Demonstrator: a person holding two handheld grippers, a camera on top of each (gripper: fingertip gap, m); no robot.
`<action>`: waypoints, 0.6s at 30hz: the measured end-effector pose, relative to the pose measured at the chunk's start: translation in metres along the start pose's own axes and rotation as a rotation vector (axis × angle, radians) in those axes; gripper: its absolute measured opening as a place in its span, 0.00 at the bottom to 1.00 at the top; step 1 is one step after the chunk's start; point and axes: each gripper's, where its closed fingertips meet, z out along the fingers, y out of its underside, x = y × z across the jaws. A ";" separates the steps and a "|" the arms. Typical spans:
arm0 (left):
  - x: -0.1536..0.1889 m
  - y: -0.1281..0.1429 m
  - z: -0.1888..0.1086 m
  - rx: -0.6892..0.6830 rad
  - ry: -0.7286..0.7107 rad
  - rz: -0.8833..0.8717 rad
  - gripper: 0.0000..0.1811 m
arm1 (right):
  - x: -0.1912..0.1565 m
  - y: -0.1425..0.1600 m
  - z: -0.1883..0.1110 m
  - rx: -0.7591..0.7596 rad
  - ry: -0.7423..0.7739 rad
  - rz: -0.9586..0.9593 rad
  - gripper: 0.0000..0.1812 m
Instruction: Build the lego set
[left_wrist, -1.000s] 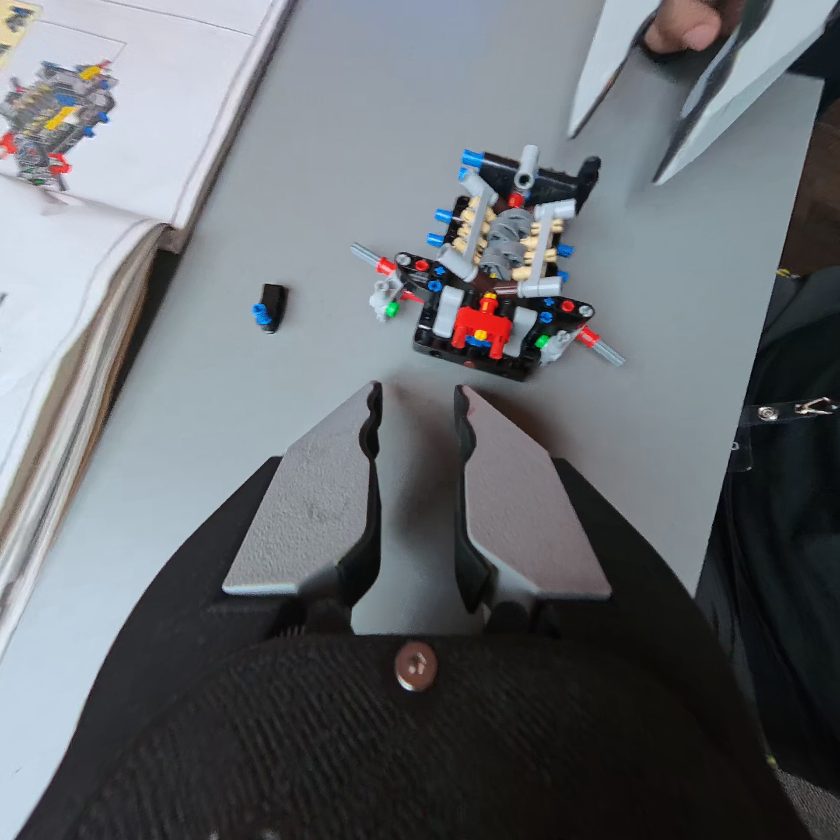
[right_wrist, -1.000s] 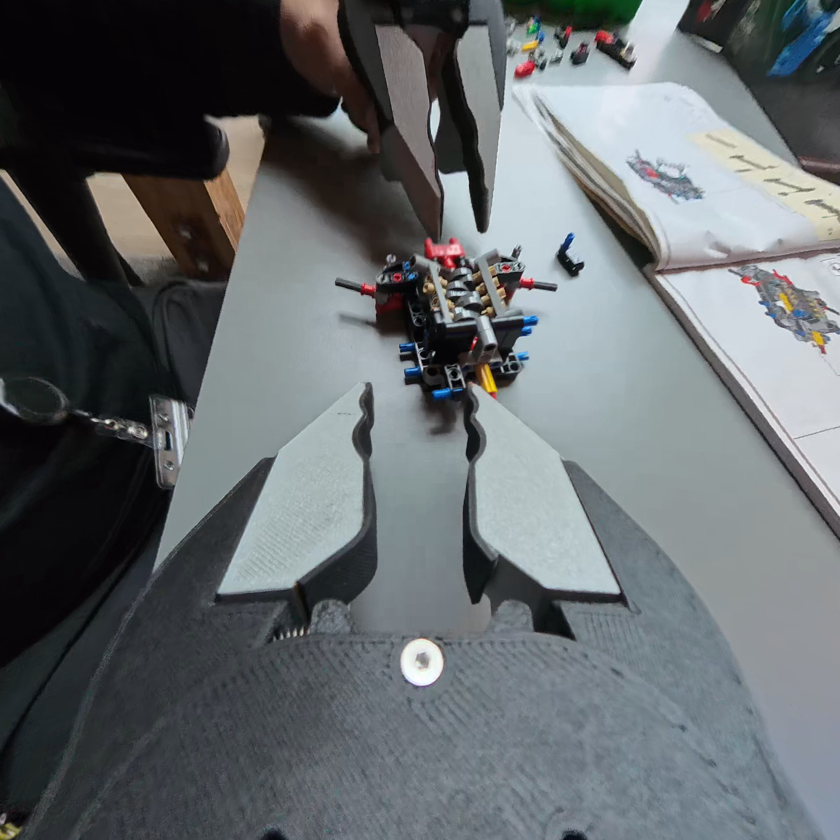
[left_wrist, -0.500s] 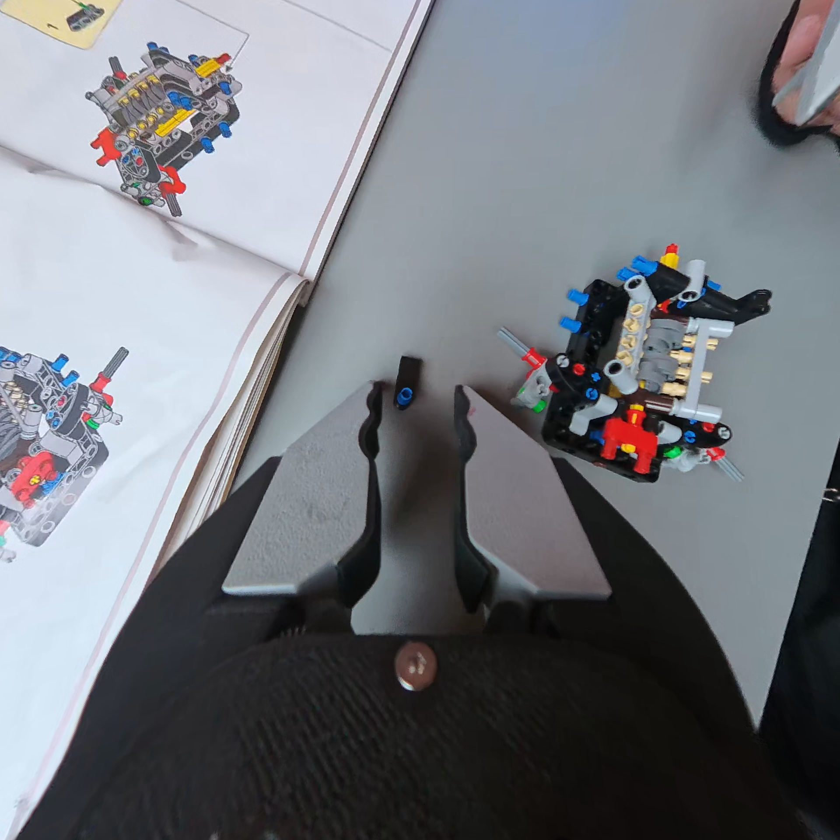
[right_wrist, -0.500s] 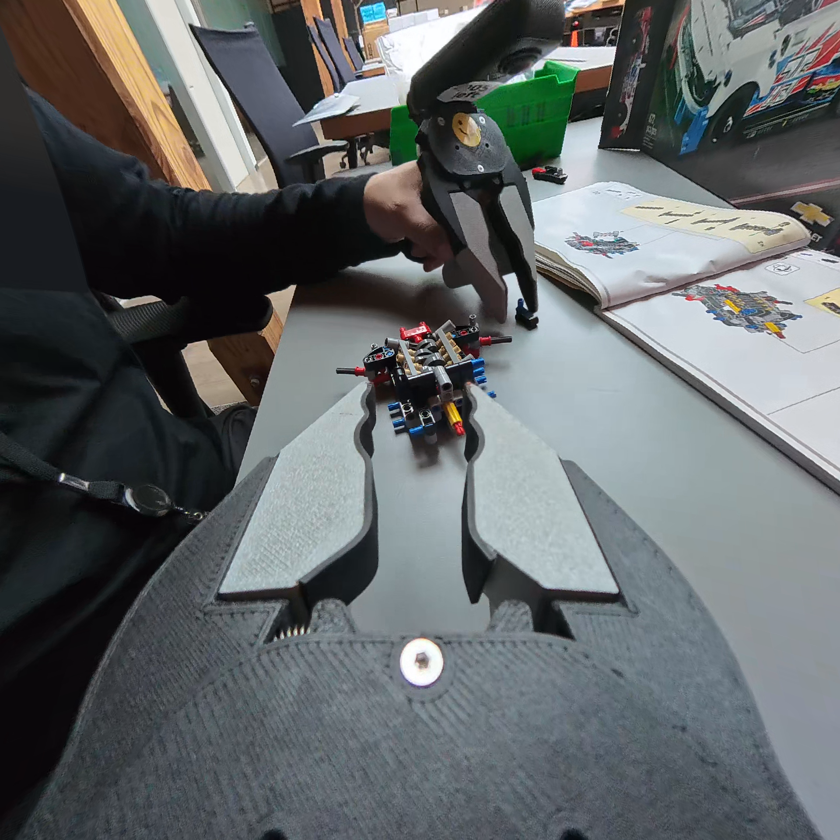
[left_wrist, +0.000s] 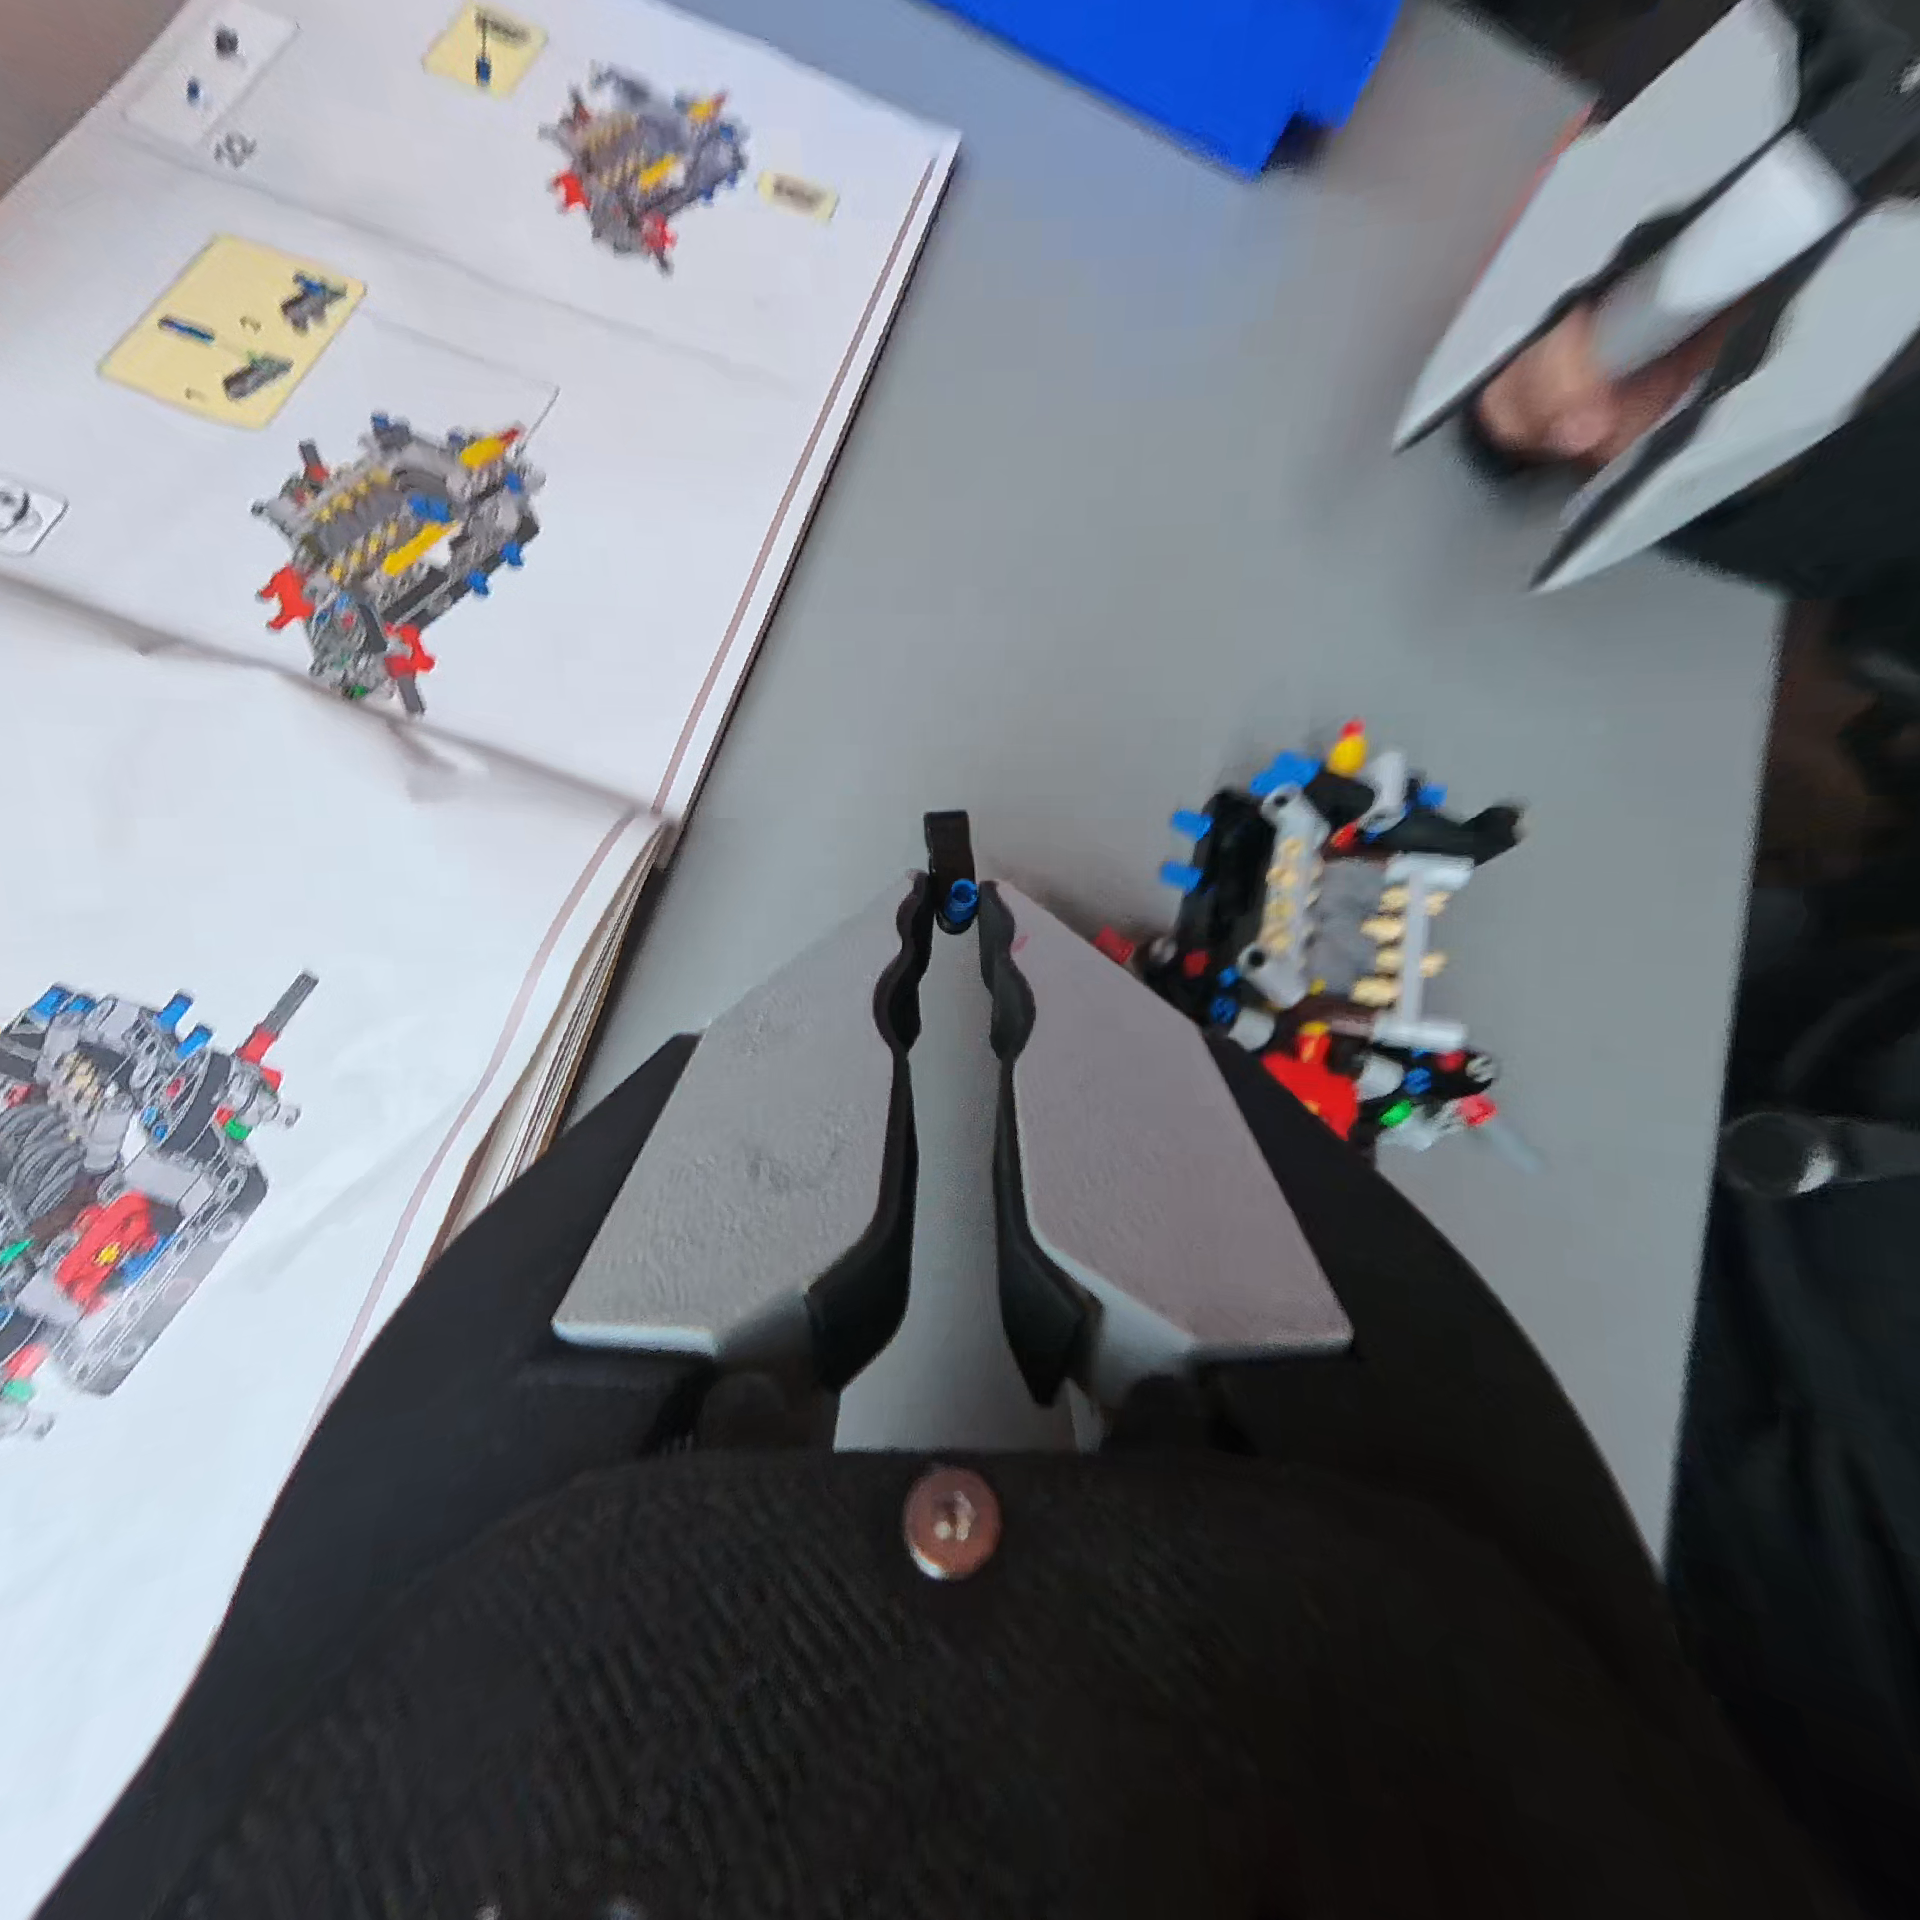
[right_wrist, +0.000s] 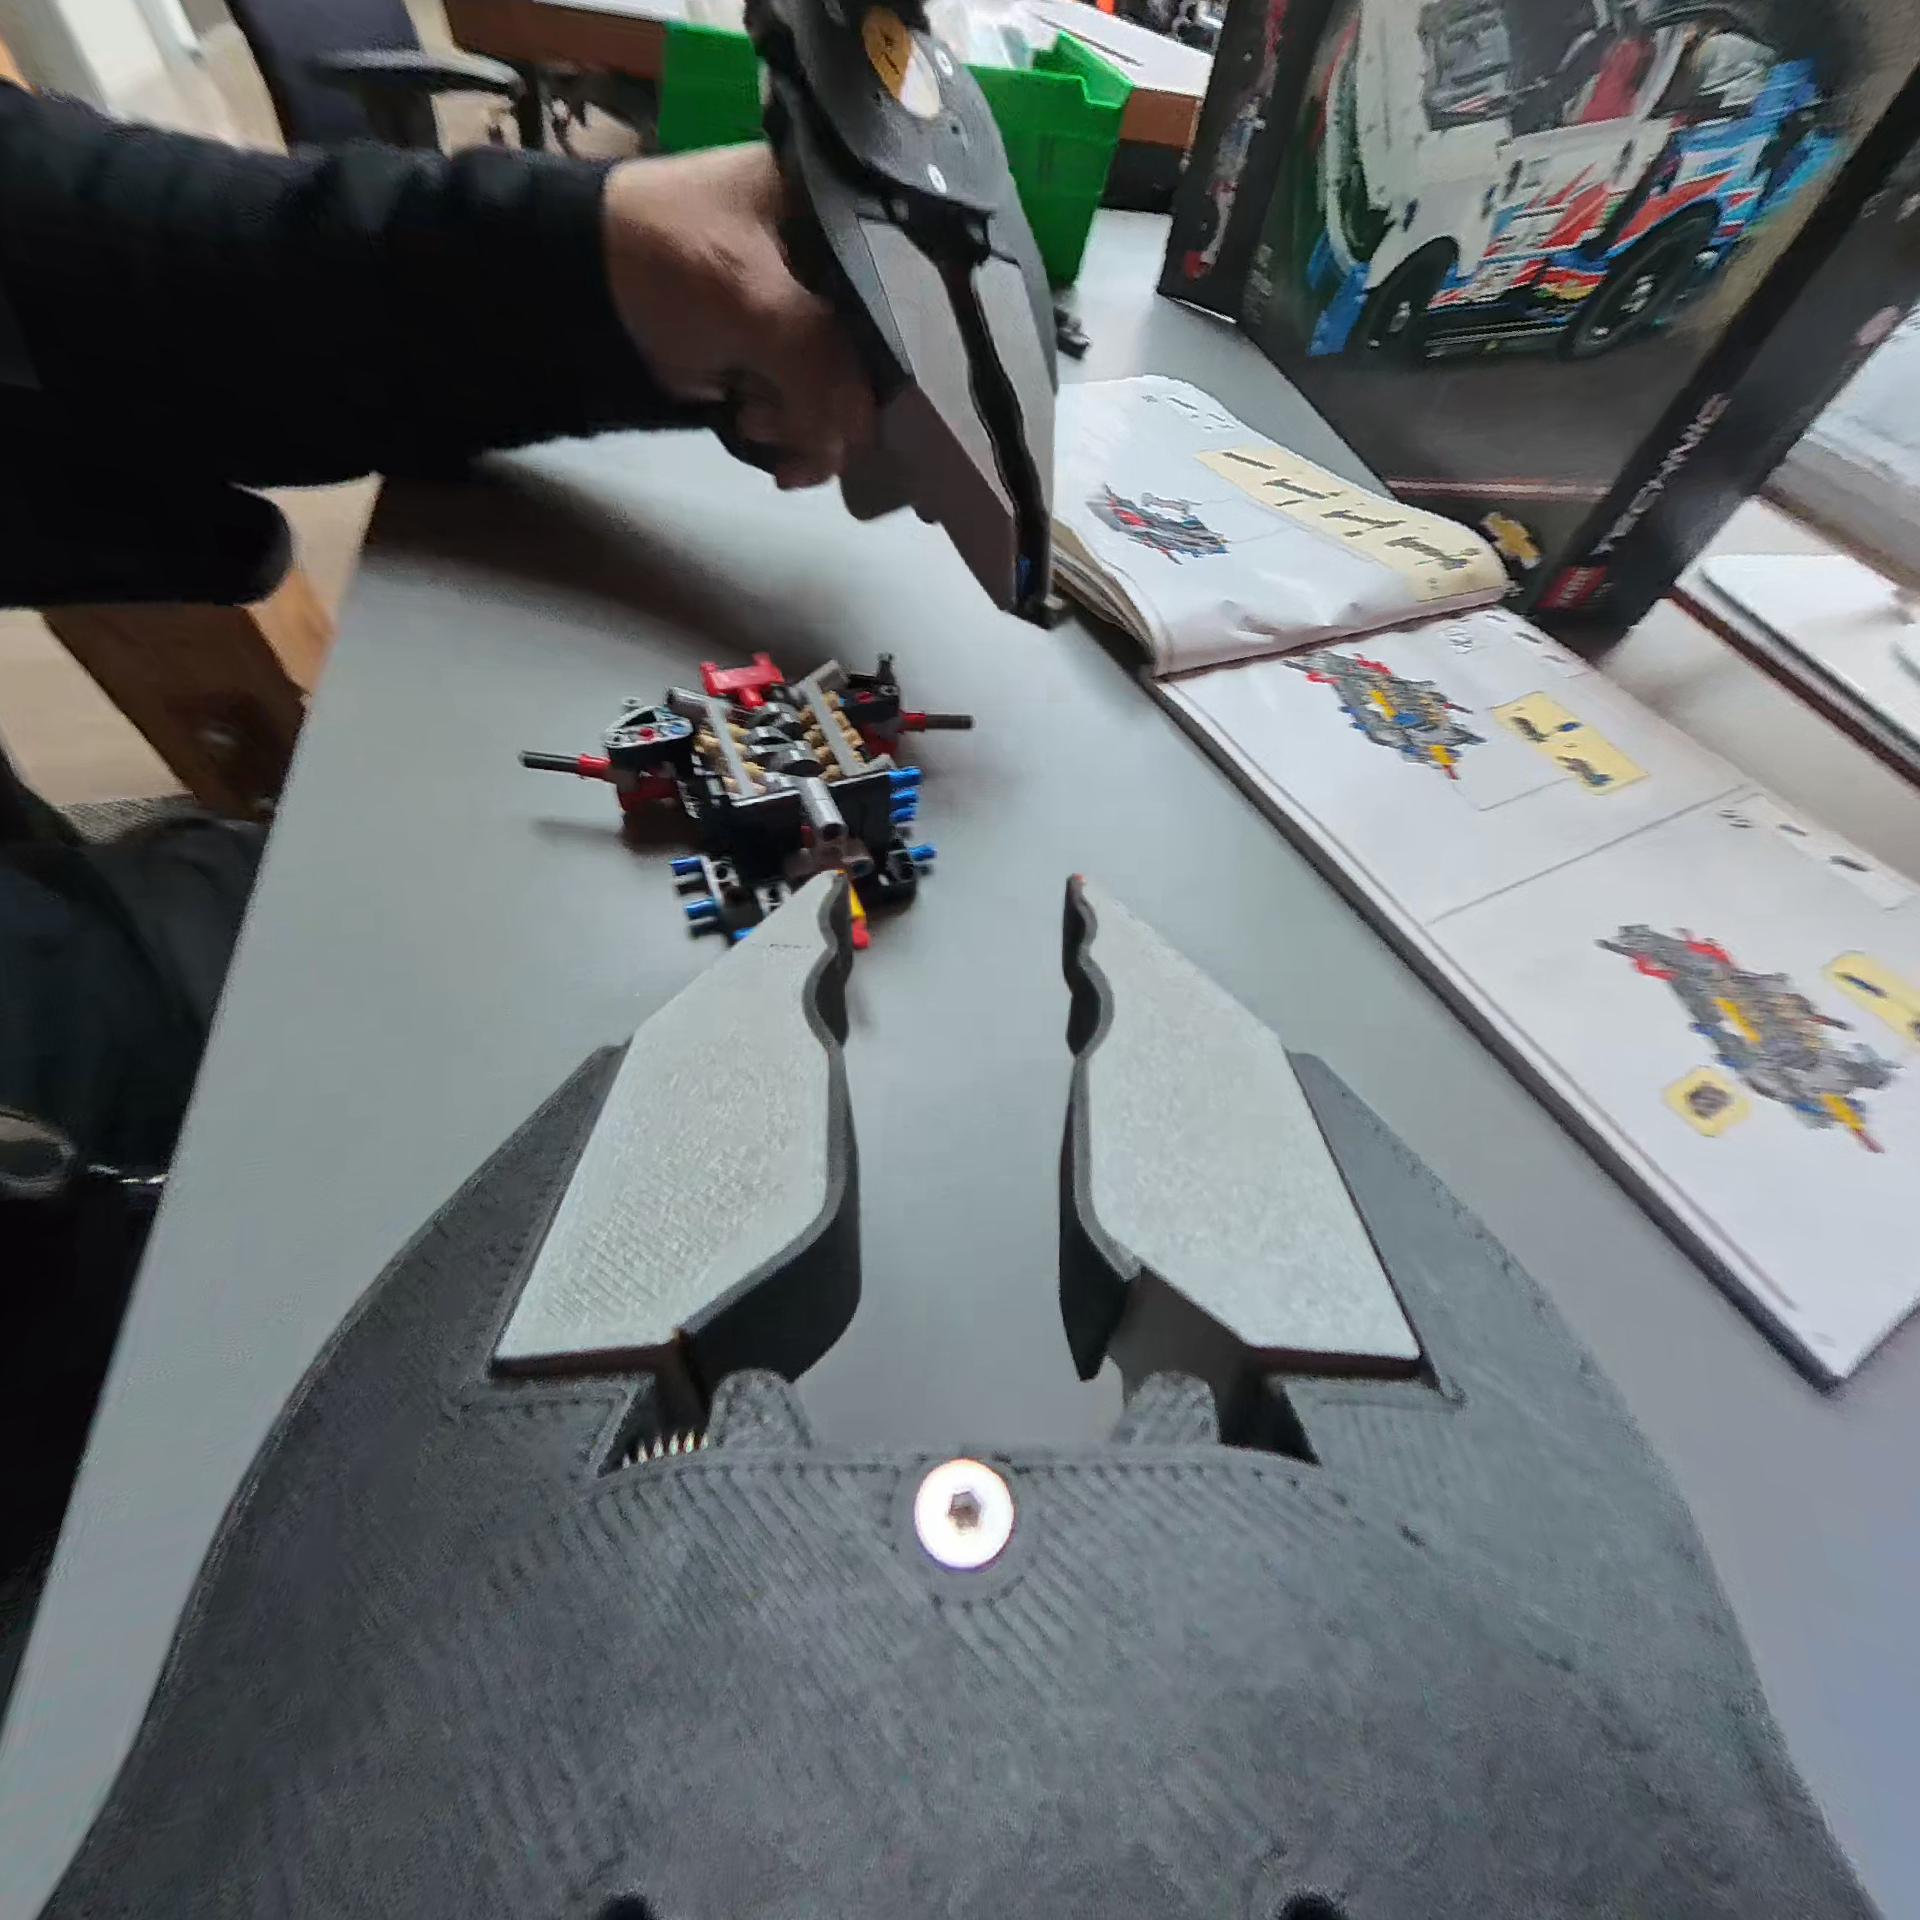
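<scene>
Left wrist view: your left gripper (left_wrist: 954, 902) is pinched almost shut on the small black connector (left_wrist: 948, 844) by its blue pin, tips low by the manual (left_wrist: 520, 520) edge, so it comes up pin-first, black end free. Right gripper (right_wrist: 951, 904) is agape, empty, parked just behind the half-built assembly (right_wrist: 774, 784) on the table (right_wrist: 416, 987), probably to brace it. Manual lies open beside the assembly for reference.

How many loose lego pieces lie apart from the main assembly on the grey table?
1: a small black piece with a blue pin, clamped at the left gripper tips, between the booklet and the assembly. Others may be hidden.
</scene>
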 end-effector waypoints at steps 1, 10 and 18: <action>0.005 -0.012 -0.001 0.039 0.044 -0.032 0.03 | 0.007 -0.001 0.002 -0.019 0.036 -0.030 0.20; 0.066 -0.060 0.009 0.239 0.387 -0.004 0.03 | 0.019 -0.034 0.020 0.119 -0.077 0.091 0.18; 0.083 -0.049 0.021 0.130 0.405 -0.121 0.03 | 0.004 -0.038 0.025 0.058 -0.013 -0.145 0.18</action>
